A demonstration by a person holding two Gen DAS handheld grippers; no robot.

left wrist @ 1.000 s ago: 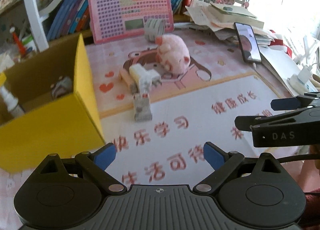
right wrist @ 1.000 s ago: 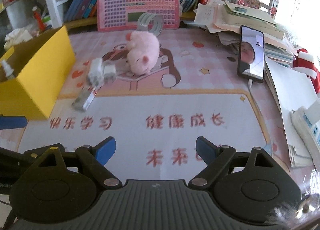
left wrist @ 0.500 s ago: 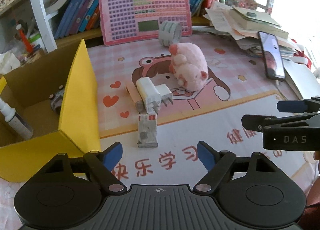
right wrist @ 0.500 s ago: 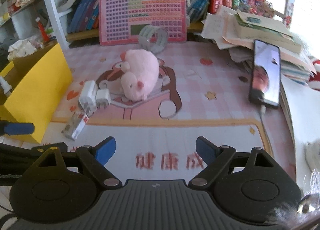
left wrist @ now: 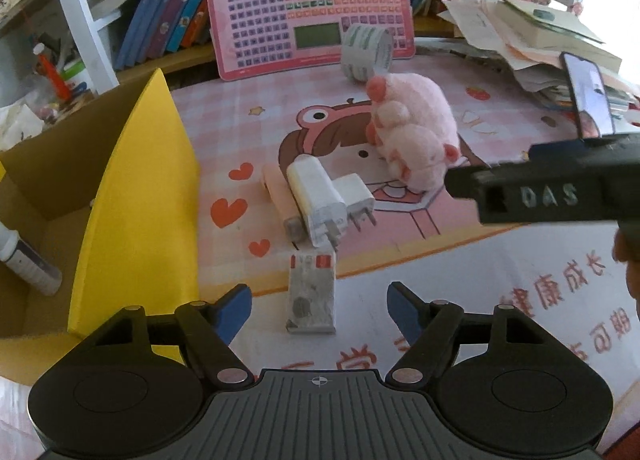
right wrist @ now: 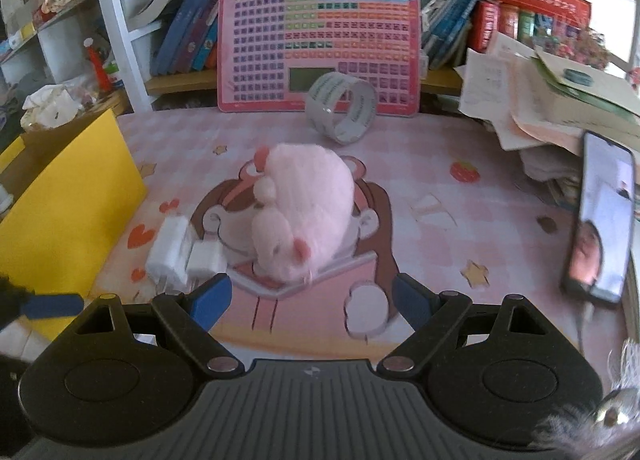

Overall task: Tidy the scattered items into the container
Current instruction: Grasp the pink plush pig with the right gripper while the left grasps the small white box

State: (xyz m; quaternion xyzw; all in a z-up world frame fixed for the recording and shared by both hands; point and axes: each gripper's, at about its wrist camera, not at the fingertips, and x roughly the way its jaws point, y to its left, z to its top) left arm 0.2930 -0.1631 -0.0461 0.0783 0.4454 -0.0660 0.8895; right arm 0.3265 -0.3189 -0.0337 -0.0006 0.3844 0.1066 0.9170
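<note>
Left wrist view — left hand-held gripper (left wrist: 319, 310) nearer the small packet (left wrist: 311, 294), jaws closing, nothing pinched.

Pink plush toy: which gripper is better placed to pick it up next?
Right. The right gripper is open with the pink plush toy straight ahead of its fingertips; the left gripper, jaws closing, faces the small flat packet instead.

Daylight enters from the upper right in both wrist views; that corner is blown out to white. The pink cartoon-printed worktop mat (left wrist: 440, 260) is evenly and softly lit, shadows faint. Strong fisheye bowing bends the white shelf post (right wrist: 120, 28) and darkens the corners. The fluffy pink plush toy (right wrist: 304, 212) looks slightly soft and blurred; the overall cast is cool and slightly washed.
</note>
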